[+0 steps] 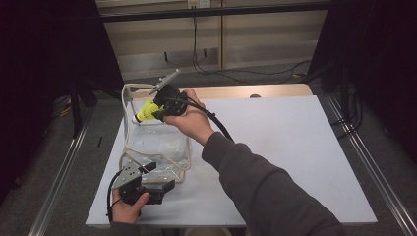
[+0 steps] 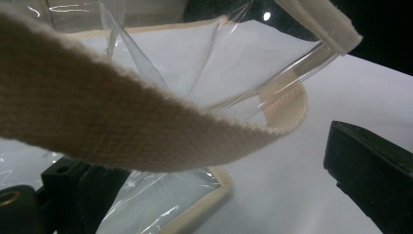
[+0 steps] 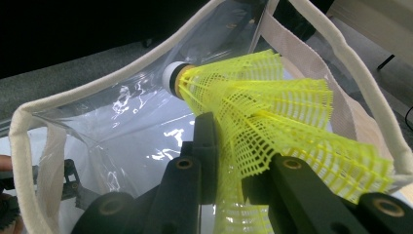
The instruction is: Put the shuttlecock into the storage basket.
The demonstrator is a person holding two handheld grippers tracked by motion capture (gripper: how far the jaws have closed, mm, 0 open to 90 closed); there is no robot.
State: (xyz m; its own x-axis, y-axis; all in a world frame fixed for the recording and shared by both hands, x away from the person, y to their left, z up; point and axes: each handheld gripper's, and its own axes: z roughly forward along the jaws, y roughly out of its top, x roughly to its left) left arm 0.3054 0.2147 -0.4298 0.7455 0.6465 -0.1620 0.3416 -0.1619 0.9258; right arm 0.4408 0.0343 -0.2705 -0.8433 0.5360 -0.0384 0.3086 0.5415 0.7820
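At the lower left of the high view we see the left gripper (image 1: 158, 178), held in a hand (image 1: 127, 209) at the near edge of the white counter (image 1: 295, 147), its tip at the near rim of the clear bag (image 1: 167, 145). In the left gripper view its two black jaws stand wide apart at the lower left and lower right corners of the frame. A cream webbing strap (image 2: 112, 126) of the bag crosses the frame in front of them, and we cannot tell whether it rests on either jaw. The bag's clear wall lies over the left jaw.

Farther up the high view, left of centre, the right gripper (image 1: 156, 111) sits in the person's other hand (image 1: 192, 120) above the far side of the bag, which stands open on the left part of the counter with its cream-trimmed rim raised. This gripper is clamped on a yellow shuttlecock (image 1: 143, 112). In the right gripper view the jaws pinch the yellow mesh skirt (image 3: 272, 122) at the centre of the frame, and the white cork tip (image 3: 171, 73) points away toward the upper left, over the bag's open mouth.
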